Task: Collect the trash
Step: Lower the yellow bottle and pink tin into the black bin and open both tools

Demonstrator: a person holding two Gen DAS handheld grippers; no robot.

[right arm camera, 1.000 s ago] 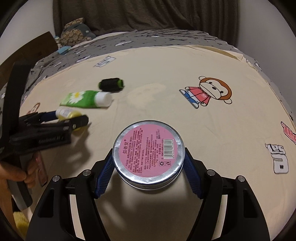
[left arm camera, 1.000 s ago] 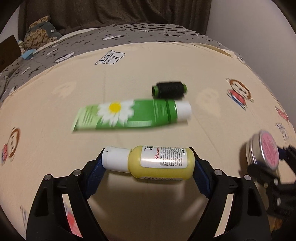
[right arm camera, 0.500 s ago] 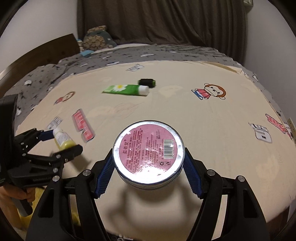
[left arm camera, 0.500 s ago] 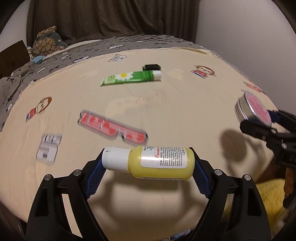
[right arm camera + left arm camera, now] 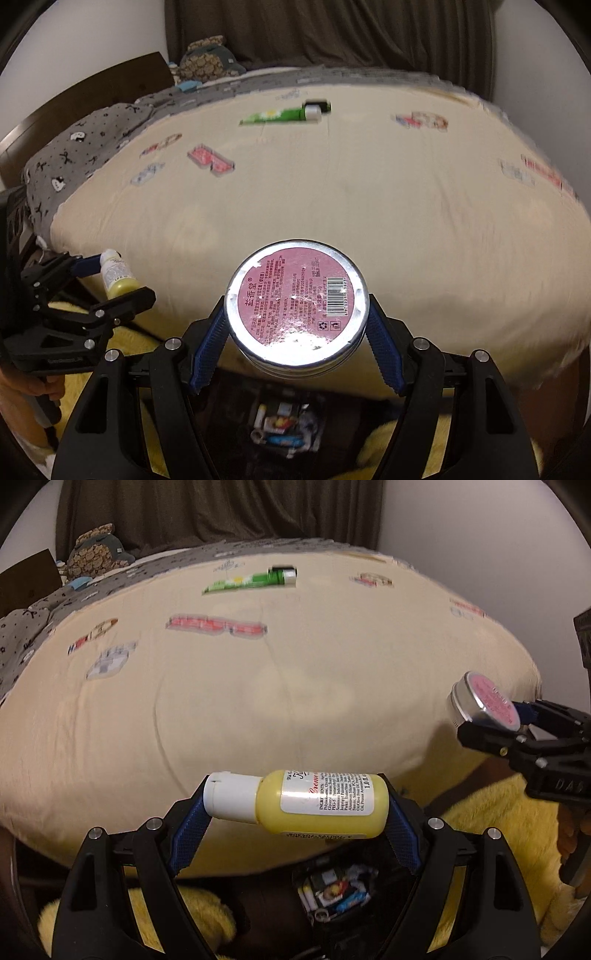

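yellow bottle (image 5: 314,805) clamped lengthwise in left gripper (image 5: 295,812), white cap to the left. pink-lidded tin (image 5: 297,306) pinched across its rim by right gripper (image 5: 297,325). both now hang past the bed's (image 5: 258,701) near edge, over a dark bin (image 5: 284,424) w/ wrappers inside; a sec ago they were over the sheet w/ green tube (image 5: 251,579) & black roll (image 5: 282,568) close in front, now those lie far back, blurred. both grippers tilt downward, side by side, jaws unchanged. bare hand (image 5: 29,384) grips left handle, half cut off at frame edge. bin contents dim, hard to read. yellow fluffy rug (image 5: 498,830) around bin, partly hidden by the fingers.
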